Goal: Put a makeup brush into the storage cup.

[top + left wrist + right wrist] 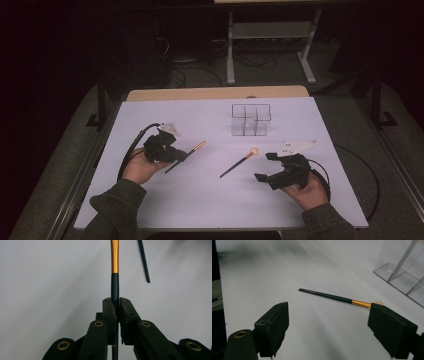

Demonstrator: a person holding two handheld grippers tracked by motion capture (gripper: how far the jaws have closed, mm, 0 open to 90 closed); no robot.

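So there are two makeup-type brushes here, both with dark handles and gold ferrules. The left hand-held gripper (183, 155) has its jaws clamped tight on the dark handle of the first brush (192, 150), and in the left gripper view that brush (114, 270) sticks straight out ahead of the jaws, gold part beyond the dark part. From the high view its gold end points toward the middle of the desk (210, 200).

The second brush (239, 163) lies flat on the white desk between the two hands, rounded pale tip pointing toward the clear organizer (250, 120). In the right gripper view this brush (329, 296) has some tiny gold lettering near the thin end of the handle, but it's way too small to read. No other writing or brand that I can make out anywhere.

The right hand-held gripper (266, 167) is spread wide with nothing between the jaws, sitting just beside the lying brush but not touching it. One jaw covers the brush's tip in the right gripper view.

The organizer is a clear plastic box split into several compartments, standing toward the far side of the desk, well apart from both grippers. Its compartments look empty (402, 267).
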